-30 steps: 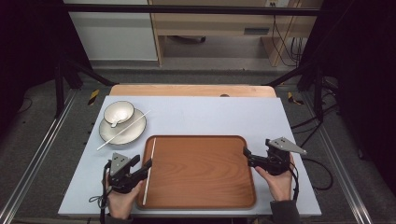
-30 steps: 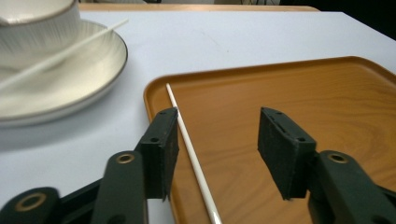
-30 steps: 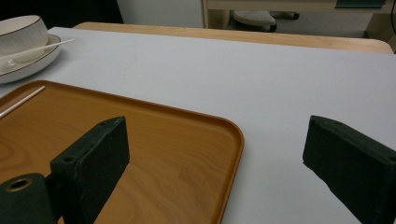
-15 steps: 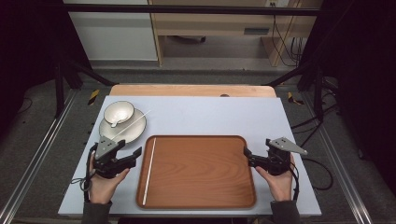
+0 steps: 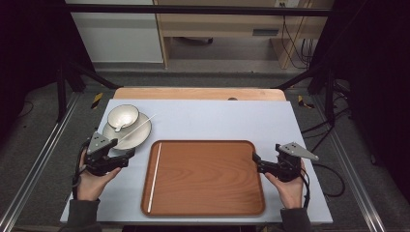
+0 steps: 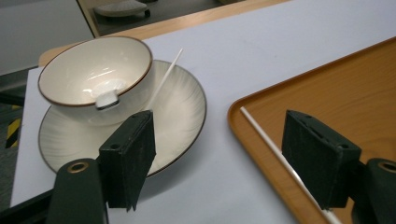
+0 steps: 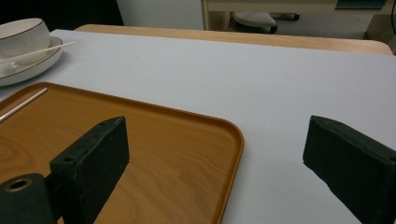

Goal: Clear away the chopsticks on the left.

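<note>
A brown wooden tray lies at the table's front middle. One thin white stick rests along the inside of its left rim. A second white stick leans across a pale plate that carries a cream bowl with a white spoon in it. My left gripper is open and holds nothing, on the table between the plate and the tray's left edge. The right gripper is open at the tray's right rim, one jaw over the tray and the other over the table.
A light grey mat covers the table, with a wooden strip along its far edge. Dark metal frame legs stand at both sides, and cables trail on the floor to the right.
My left gripper has drawn back leftward from the tray's left rim toward the plate. The stick stays in the tray. The right gripper has not moved.
</note>
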`<act>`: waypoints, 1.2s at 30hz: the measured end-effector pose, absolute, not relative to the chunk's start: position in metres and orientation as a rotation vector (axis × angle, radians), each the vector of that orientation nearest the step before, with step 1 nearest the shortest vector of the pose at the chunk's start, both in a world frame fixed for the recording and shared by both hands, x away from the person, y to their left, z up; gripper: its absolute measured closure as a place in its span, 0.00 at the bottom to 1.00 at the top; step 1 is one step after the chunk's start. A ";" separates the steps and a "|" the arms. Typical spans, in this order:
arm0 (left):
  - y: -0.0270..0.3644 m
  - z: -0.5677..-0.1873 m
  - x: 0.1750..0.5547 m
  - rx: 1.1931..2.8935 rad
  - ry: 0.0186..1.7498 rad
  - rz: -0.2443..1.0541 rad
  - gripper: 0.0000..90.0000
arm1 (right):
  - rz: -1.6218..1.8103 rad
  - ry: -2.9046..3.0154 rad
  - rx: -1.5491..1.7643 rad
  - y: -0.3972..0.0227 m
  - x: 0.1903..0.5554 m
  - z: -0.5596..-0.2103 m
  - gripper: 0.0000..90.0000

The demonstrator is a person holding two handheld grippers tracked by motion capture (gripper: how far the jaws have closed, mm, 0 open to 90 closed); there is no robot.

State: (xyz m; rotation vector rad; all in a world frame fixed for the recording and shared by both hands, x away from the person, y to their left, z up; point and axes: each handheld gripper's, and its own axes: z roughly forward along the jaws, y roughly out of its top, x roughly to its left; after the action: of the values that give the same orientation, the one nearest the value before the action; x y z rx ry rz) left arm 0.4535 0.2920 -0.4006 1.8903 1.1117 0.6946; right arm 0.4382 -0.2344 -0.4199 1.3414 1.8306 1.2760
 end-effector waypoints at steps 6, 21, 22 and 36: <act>0.316 -0.412 0.463 1.931 1.145 0.695 0.30 | 1.267 1.839 1.345 -0.233 0.439 -0.421 0.08; 0.335 -0.433 0.501 2.003 1.175 0.694 0.49 | 1.248 1.852 1.346 -0.230 0.441 -0.423 0.08; 0.335 -0.434 0.503 2.008 1.180 0.693 0.49 | 1.243 1.856 1.344 -0.230 0.441 -0.423 0.08; 0.337 -0.452 0.534 2.054 1.193 0.671 0.67 | 1.233 1.859 1.347 -0.229 0.442 -0.424 0.08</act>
State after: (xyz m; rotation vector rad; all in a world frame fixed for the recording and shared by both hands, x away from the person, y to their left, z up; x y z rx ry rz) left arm 0.5345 0.3367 -0.4515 2.0544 1.1927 0.6706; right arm 0.4416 -0.2288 -0.4243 1.3473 1.8595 1.2327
